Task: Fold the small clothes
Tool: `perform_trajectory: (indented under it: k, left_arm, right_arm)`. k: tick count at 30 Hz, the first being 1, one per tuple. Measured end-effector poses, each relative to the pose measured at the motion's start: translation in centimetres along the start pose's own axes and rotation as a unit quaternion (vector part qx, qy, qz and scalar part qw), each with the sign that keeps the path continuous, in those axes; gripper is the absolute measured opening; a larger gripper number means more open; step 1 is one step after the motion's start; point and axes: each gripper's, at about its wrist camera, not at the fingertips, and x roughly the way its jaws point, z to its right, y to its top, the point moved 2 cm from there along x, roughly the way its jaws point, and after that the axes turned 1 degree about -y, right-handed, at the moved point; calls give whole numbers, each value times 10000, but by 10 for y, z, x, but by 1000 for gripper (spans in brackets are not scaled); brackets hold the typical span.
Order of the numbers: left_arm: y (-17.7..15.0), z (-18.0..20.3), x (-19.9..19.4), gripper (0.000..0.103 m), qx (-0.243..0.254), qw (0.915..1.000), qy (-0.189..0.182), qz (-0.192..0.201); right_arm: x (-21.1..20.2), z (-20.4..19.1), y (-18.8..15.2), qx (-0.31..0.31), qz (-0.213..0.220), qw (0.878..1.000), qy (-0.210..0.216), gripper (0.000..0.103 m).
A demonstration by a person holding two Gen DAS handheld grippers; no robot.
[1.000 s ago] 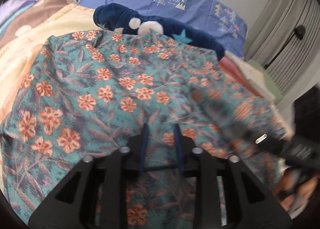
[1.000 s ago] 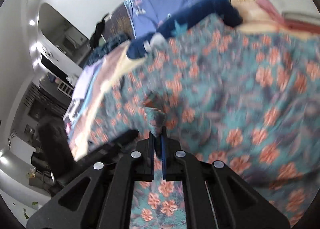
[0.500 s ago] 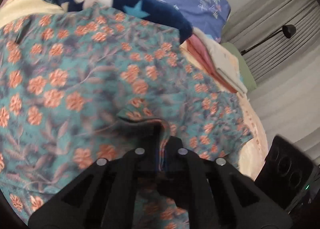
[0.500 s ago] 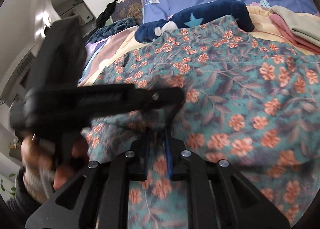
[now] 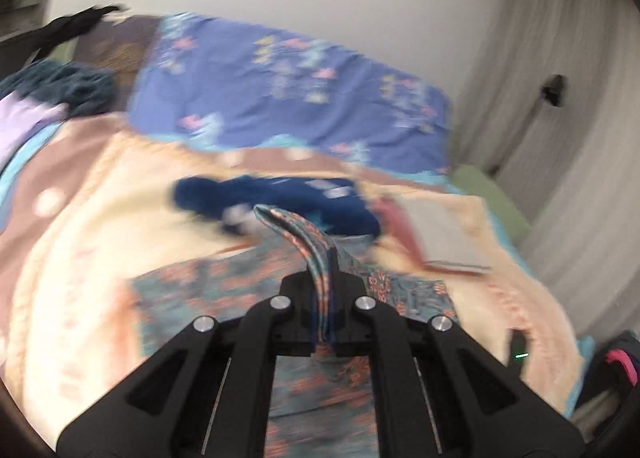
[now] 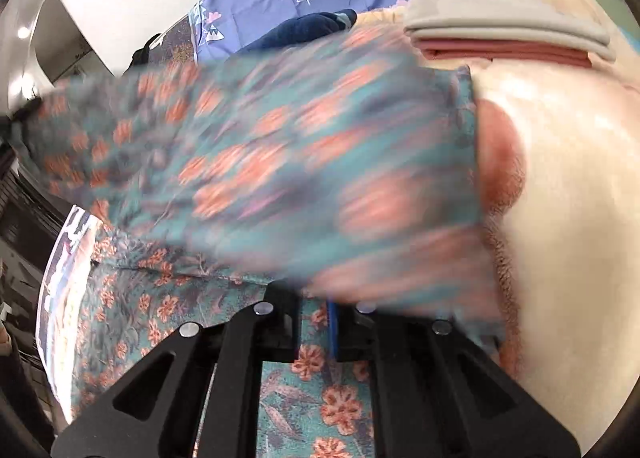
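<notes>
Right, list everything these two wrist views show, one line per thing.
floral garment: one, teal with orange flowers, part flat on the bed, part lifted and blurred.
navy plush item: one, dark blue with white patches, on the bed beyond the garment.
folded clothes stack: one stack, beige over pink, on the blanket to the right.
fleece blanket: one, cream and peach, covering the bed.
blue printed fabric: one, blue with tree motifs, at the head of the bed.
dark teal knit: one, far left.
curtain: pale grey, right wall.
left gripper: black, shut on a fold of the garment.
right gripper: black, slightly apart, garment draped over it.
</notes>
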Motion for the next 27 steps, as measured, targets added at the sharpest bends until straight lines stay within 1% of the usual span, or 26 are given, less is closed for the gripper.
perform_trajectory:
  k: [1, 3, 6, 7, 9, 10, 11, 13, 14, 16, 17, 18, 19, 20, 21, 22, 23, 24, 25, 26, 27]
  left_arm:
    - [-5, -13, 0, 4, -87, 9999, 93, -78]
    - [-19, -38, 10, 4, -200, 9986, 398, -276]
    - [-45, -72, 33, 9, -294, 9935, 883, -663]
    - [-55, -81, 42, 11, -273, 9904, 1117, -770]
    - [-67, -98, 46, 22, -224, 9858, 1406, -892]
    - [-72, -106, 46, 30, -206, 9847, 1454, -936]
    - [-76, -109, 46, 32, -193, 9840, 1489, -959]
    - [-83, -116, 44, 34, -141, 9826, 1560, -1000]
    - [-85, -116, 42, 34, -111, 9822, 1597, -988]
    - [-84, -113, 37, 34, -44, 9833, 1599, -868]
    - [-81, -111, 34, 34, -13, 9849, 1536, -799]
    - [-79, -104, 31, 34, 78, 9868, 1445, -733]
    - [-78, -98, 32, 37, 185, 9864, 1464, -724]
    - [-79, -93, 36, 40, 343, 9838, 1583, -764]
    - [-80, -91, 44, 41, 542, 9772, 1852, -886]
    - [-82, -90, 50, 41, 665, 9718, 2040, -976]
    - [-84, -89, 55, 41, 754, 9678, 2159, -1049]
    - [-85, -90, 61, 41, 851, 9651, 2215, -1110]
    - [-86, -91, 64, 41, 899, 9642, 2225, -1125]
    - [-85, -92, 65, 33, 905, 9643, 2212, -1144]
    - [-85, -94, 65, 21, 877, 9653, 2177, -1144]
  right_arm:
    - [0, 0, 0, -5, 15, 10000, -3, 10]
    - [3, 1, 2, 26, 24, 10000, 34, 10]
    - [5, -2, 3, -16, 29, 10000, -5, 10]
    - [4, -3, 1, -56, 21, 10000, -41, 11]
    - [-1, -10, -5, -247, -55, 9996, -130, 17]
    - [-4, -15, -8, -381, -151, 9990, -168, 21]
    - [-7, -18, -12, -489, -219, 9984, -205, 27]
    - [-19, -27, -21, -808, -304, 9959, -284, 33]
    - [-27, -34, -25, -988, -401, 9940, -232, 34]
    - [-40, -44, -27, -1180, -490, 9918, 100, 34]
    - [-47, -49, -27, -1245, -435, 9910, 240, 34]
    - [-57, -55, -21, -1336, -273, 9901, 343, 34]
    - [-59, -58, -17, -1377, -170, 9897, 341, 34]
    - [-61, -59, -10, -1403, -27, 9897, 266, 34]
    - [-61, -58, -7, -1369, 37, 9905, 160, 35]
    - [-59, -54, -1, -1238, 91, 9923, 25, 35]
    - [-58, -48, 3, -1069, 115, 9942, -8, 35]
    - [-56, -43, 5, -936, 118, 9955, 20, 35]
    - [-55, -36, 7, -779, 110, 9969, 53, 35]
    - [-54, -31, 10, -650, 94, 9978, 47, 35]
    - [-53, -24, 14, -539, 97, 9985, -29, 35]
